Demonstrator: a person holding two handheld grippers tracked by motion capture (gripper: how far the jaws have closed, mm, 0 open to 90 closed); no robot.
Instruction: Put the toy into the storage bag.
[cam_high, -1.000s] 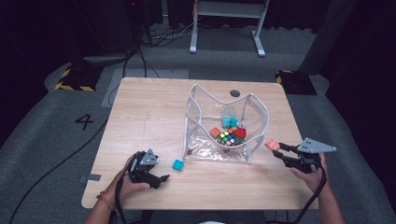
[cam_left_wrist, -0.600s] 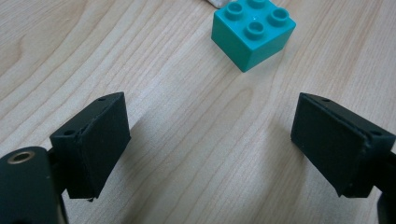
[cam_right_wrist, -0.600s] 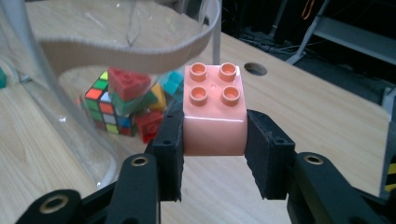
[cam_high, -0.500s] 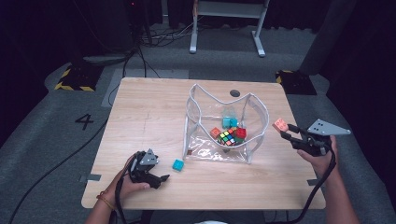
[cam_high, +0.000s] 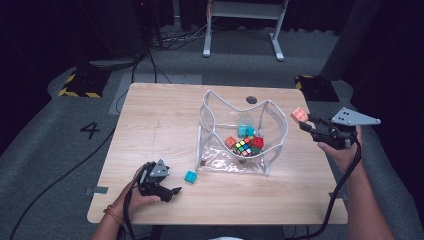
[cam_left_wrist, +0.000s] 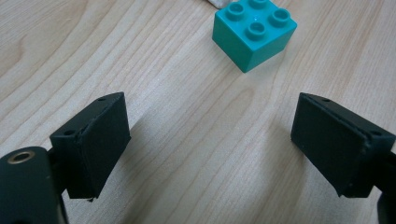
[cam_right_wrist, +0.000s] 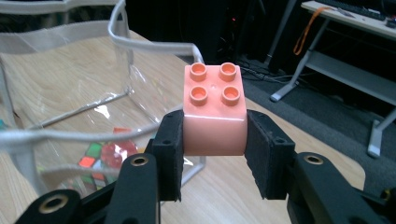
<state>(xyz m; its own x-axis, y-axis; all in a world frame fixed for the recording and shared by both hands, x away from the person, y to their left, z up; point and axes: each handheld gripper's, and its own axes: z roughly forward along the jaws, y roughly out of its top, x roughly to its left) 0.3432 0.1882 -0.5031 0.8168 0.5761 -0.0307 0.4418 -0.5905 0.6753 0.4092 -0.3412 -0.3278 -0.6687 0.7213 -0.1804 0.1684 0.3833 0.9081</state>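
Salmon-pink plastic makes up the brick that is clamped between the pads of the right gripper, studs upward (four of them, in a square). In the high view the pink brick is carried in the air beside the right edge of the table, just outside the right wall of the clear bag, and the right gripper is pointed toward that bag from the right, level with its rim. From the right gripper view the white-trimmed rim of the bag is seen just behind and to the left of the brick, with a puzzle cube visible through the clear wall.

Inside the bag, which stands open near the middle of the table, a multicoloured puzzle cube, a red brick, an orange brick and a teal brick are gathered at the bottom.

A second teal brick is left on the table just outside the bag's near left corner. It is faced by the left gripper, which is rested near the front edge of the table, toward the front left corner. In the left gripper view the jaws are spread wide with bare wood between them, and the teal brick lies ahead of them, untouched (studs up, turned corner-on).
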